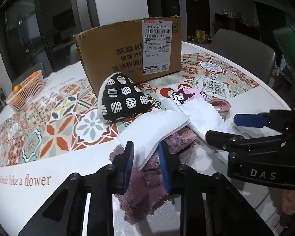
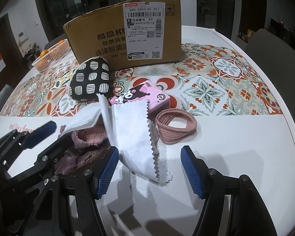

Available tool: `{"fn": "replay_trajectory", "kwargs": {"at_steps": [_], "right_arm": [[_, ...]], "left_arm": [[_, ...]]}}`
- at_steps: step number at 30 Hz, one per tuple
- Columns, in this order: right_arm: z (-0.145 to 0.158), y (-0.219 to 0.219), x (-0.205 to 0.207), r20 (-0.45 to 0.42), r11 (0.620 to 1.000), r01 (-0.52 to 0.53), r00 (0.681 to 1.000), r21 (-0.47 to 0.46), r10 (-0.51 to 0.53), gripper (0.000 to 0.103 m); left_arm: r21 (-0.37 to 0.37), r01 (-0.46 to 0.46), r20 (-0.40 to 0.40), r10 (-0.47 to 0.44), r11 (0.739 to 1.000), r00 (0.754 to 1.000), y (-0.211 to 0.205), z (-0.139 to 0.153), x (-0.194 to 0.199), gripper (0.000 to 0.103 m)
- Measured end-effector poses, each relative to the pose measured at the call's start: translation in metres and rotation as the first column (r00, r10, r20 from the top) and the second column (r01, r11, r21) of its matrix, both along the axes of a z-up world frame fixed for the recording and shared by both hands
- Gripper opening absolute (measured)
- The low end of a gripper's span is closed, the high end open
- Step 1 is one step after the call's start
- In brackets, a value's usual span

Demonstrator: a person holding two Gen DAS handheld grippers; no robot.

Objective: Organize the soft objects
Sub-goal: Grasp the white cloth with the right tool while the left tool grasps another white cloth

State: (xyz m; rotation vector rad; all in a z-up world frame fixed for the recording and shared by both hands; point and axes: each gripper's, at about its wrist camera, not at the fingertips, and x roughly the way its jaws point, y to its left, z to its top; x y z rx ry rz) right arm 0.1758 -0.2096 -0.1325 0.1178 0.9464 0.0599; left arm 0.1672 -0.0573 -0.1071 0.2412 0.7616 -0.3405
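Low in the centre of the left wrist view, the left gripper (image 1: 145, 157) has its jaws clenched on the near end of a folded white cloth (image 1: 155, 131), which lies across a mauve plush towel (image 1: 147, 192) on the desk (image 1: 29, 196). At the bottom of the right wrist view, the right gripper (image 2: 149, 173) stands released, jaws spread around the lower corner of a zigzag-edged white cloth (image 2: 135, 135). Just right of it lie pink hair ties (image 2: 176, 125); a cardboard box (image 2: 123, 33) stands in the upper centre.
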Motion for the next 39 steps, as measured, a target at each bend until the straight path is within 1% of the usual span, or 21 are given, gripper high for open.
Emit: {"fn": "replay_trajectory", "kwargs": {"at_steps": [3, 5, 7, 10, 12, 15, 17, 20, 24, 27, 31, 33, 36, 39], "right_arm": [[-0.001, 0.001, 0.003, 0.003, 1.000, -0.002, 1.000, 0.007, 0.002, 0.065], [-0.002, 0.001, 0.005, -0.002, 1.000, -0.003, 1.000, 0.010, 0.003, 0.061], [-0.004, 0.000, 0.007, -0.009, 1.000, -0.003, 1.000, 0.016, 0.003, 0.054], [-0.005, -0.001, 0.008, -0.011, 1.000, -0.003, 1.000, 0.021, 0.003, 0.041], [-0.003, -0.002, 0.008, -0.009, 0.999, -0.008, 1.000, 0.037, 0.009, 0.027], [0.001, -0.001, 0.005, 0.005, 0.999, -0.014, 1.000, 0.048, 0.014, 0.019], [0.003, 0.000, 0.003, 0.013, 0.998, -0.017, 1.000, 0.057, 0.016, 0.016], [0.008, 0.001, 0.001, 0.029, 0.998, -0.018, 0.999, 0.065, 0.016, 0.014], [0.016, 0.002, -0.003, 0.049, 0.997, -0.022, 0.999, 0.073, 0.019, 0.014], [0.020, 0.003, -0.005, 0.057, 0.996, -0.032, 0.998, 0.081, 0.028, 0.014], [0.022, 0.005, -0.006, 0.063, 0.996, -0.042, 0.997, 0.078, 0.037, 0.014], [0.019, 0.005, -0.005, 0.052, 0.996, -0.041, 0.998, 0.080, 0.037, 0.014], [0.016, 0.004, -0.004, 0.041, 0.995, -0.041, 0.998, 0.086, 0.038, 0.014], [0.015, 0.004, -0.003, 0.036, 0.995, -0.042, 0.999, 0.088, 0.039, 0.014]], "left_arm": [[-0.035, -0.010, -0.008, 0.010, 0.999, 1.000, 0.000, 0.001, 0.005, 0.023], [-0.053, -0.016, -0.018, 0.015, 0.998, 1.000, 0.000, 0.000, 0.009, 0.014], [-0.060, -0.012, -0.028, 0.010, 0.998, 1.000, -0.001, -0.001, 0.011, 0.010], [-0.083, -0.017, -0.024, 0.015, 0.996, 1.000, 0.001, 0.003, 0.012, 0.008], [-0.106, -0.021, -0.020, 0.019, 0.994, 1.000, 0.003, 0.007, 0.011, 0.007], [-0.129, -0.021, -0.014, 0.019, 0.991, 1.000, 0.005, 0.014, 0.010, 0.006], [-0.143, -0.025, -0.016, 0.023, 0.989, 1.000, 0.007, 0.016, 0.009, 0.006], [-0.177, -0.031, -0.021, 0.027, 0.984, 0.999, 0.011, 0.021, 0.008, 0.006], [-0.193, -0.029, -0.011, 0.028, 0.981, 1.000, 0.012, 0.028, 0.004, 0.006], [-0.211, -0.028, -0.025, 0.023, 0.977, 0.999, 0.014, 0.029, 0.003, 0.006], [-0.215, -0.036, -0.068, 0.022, 0.976, 0.997, 0.014, 0.021, 0.008, 0.006], [-0.227, -0.043, -0.091, 0.022, 0.973, 0.996, 0.014, 0.017, 0.011, 0.006], [-0.219, -0.042, -0.098, 0.021, 0.975, 0.995, 0.012, 0.014, 0.014, 0.006], [-0.228, -0.045, -0.110, 0.020, 0.973, 0.994, 0.011, 0.014, 0.018, 0.007]]}}
